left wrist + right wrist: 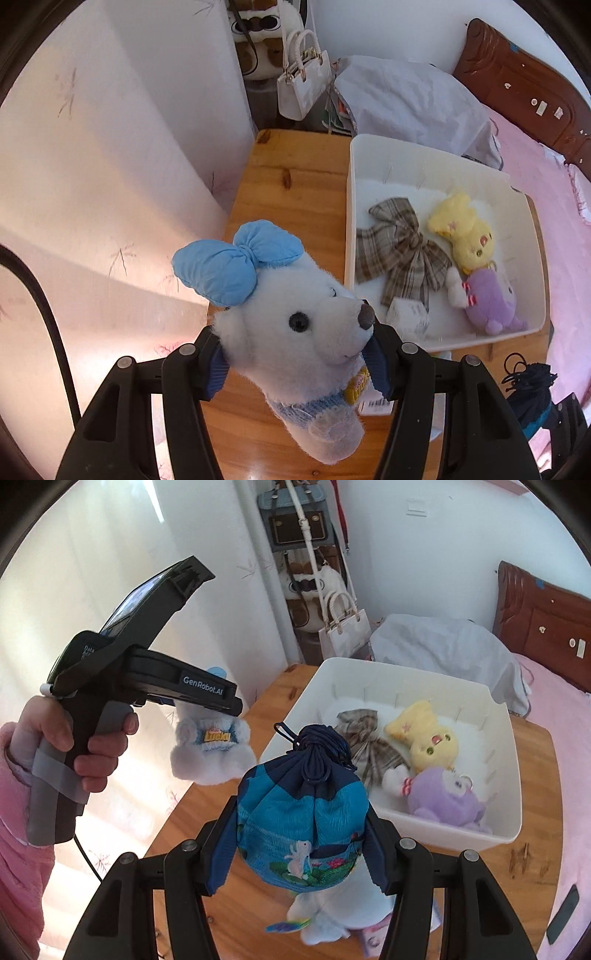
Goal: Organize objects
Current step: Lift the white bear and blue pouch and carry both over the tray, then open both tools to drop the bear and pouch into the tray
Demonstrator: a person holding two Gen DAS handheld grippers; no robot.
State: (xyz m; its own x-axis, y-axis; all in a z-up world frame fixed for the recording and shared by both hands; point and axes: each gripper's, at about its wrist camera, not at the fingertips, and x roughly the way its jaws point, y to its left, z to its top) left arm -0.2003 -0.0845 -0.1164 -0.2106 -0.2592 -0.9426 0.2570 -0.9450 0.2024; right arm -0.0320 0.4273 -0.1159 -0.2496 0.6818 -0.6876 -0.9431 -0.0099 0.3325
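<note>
My left gripper [299, 360] is shut on a white plush dog [295, 332] with a blue bow and holds it above the wooden table [291, 184], left of the white bin [349, 221]. The dog's lower body [212, 753] shows in the right wrist view under the left gripper's body [147, 679]. My right gripper [299, 853] is shut on a blue drawstring pouch [303, 823] with a rabbit print, held above the table just in front of the bin [506, 812]. In the bin lie a plaid bow [402, 254], a yellow plush [465, 232] and a purple plush [491, 299].
A white and blue plush item [332, 919] lies on the table under the pouch. A dark remote [563, 912] lies at the table's right edge. A white handbag [304, 77] hangs behind the table. A pink bed [554, 184] stands to the right, a wall to the left.
</note>
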